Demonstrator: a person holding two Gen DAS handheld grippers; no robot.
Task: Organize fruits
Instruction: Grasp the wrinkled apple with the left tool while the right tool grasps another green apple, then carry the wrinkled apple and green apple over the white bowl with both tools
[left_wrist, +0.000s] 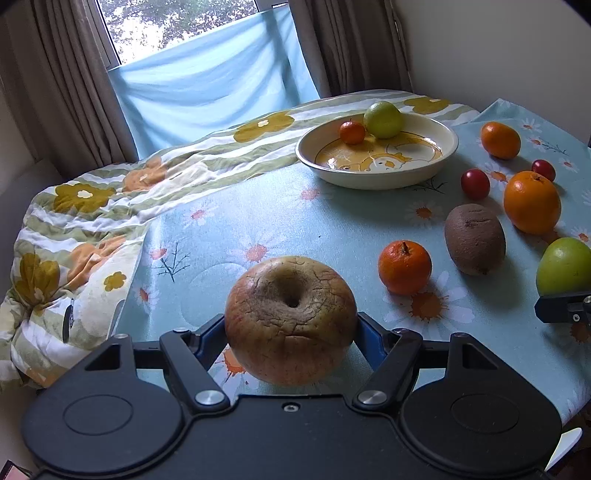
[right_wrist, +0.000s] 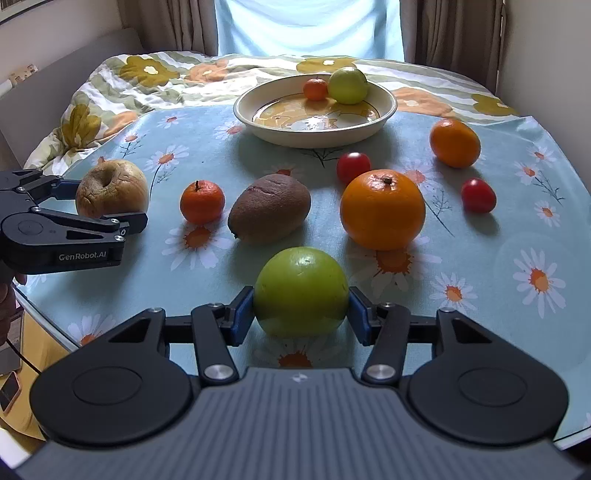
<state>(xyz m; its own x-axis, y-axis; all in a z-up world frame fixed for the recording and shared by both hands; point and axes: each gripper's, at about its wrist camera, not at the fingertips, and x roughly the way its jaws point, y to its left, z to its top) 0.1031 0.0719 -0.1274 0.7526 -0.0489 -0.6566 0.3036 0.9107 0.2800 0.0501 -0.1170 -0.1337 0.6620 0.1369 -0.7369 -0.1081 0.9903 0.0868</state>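
— Daisy-print blue cloth covered the surface (right_wrist: 498, 258); what sat in the cream ceramic bowl (right_wrist: 384, 110)?
— A small tangerine and a green fruit.
— And the grippers?
— Left gripper (left_wrist: 291, 332) clasped the wrinkled brownish apple (left_wrist: 290, 317); right gripper (right_wrist: 301, 314) pressed both pads on the round green apple (right_wrist: 301, 291).

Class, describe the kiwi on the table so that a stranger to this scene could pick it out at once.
Start at the cream bowl on the daisy-print tablecloth. In front of it loose fruit lies on the cloth; the kiwi lies between a small tangerine and a large orange. It alone is brown, fuzzy and egg-shaped.
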